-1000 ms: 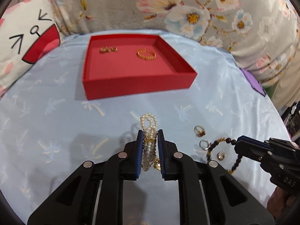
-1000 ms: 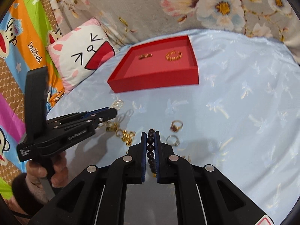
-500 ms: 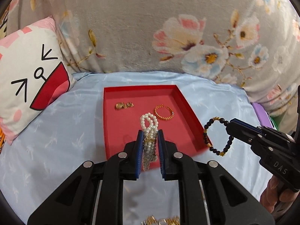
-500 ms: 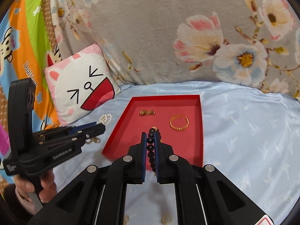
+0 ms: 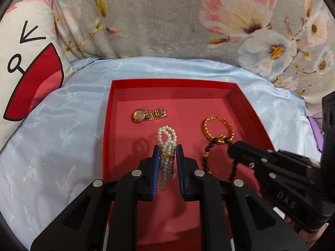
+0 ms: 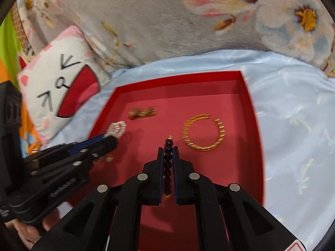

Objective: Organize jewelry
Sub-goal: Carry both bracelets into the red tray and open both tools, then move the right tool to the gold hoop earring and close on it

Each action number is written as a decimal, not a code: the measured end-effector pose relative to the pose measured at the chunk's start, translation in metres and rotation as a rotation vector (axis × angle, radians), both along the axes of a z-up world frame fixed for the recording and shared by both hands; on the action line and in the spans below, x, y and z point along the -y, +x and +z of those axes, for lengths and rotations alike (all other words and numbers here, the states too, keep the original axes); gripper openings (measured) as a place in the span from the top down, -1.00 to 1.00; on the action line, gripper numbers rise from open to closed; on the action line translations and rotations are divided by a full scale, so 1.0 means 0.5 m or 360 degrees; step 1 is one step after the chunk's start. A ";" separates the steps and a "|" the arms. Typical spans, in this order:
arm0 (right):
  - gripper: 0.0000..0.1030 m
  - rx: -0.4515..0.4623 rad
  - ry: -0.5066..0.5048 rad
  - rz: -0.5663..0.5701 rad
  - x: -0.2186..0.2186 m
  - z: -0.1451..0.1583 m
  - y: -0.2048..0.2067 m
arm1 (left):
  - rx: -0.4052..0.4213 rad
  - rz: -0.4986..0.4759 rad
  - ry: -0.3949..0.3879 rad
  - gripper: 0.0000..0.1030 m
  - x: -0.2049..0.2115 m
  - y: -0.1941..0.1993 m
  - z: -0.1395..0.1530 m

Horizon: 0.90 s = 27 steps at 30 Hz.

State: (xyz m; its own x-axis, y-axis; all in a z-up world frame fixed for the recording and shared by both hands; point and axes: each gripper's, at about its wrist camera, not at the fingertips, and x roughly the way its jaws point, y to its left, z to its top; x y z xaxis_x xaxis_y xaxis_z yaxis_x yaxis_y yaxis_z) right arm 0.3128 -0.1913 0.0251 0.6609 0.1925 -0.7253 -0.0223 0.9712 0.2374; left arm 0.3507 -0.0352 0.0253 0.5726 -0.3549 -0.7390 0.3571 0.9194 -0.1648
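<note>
A red tray (image 5: 171,82) lies on the bed with a gold watch (image 5: 148,115) and a gold link bracelet (image 5: 217,128) inside. My left gripper (image 5: 166,148) hangs over the tray's middle, shut on a white pearl bracelet (image 5: 166,133) whose loops stick out past the tips. To its right my right gripper (image 5: 230,148) also hovers over the tray. Its jaws are opening, while a black bead bracelet (image 6: 168,156) stands between the pads, still touched by them. From the right wrist, the right gripper (image 6: 168,149) sits just left of the gold link bracelet (image 6: 204,132).
The tray rests on a light blue sheet (image 5: 62,136). A cat-face pillow (image 5: 25,69) leans at the left and a grey floral blanket (image 5: 167,21) rises behind. A hand (image 6: 25,234) holds the left gripper at the lower left.
Both grippers have carried their bracelets from the loose jewelry on the sheet forward to above the red tray. The tray now fills the middle of both views.
</note>
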 end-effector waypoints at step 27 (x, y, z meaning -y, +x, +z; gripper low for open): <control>0.24 -0.0032 -0.0027 -0.0074 -0.007 -0.032 -0.611 | 0.0151 0.0100 0.0131 -0.25 -0.116 -0.520 -0.005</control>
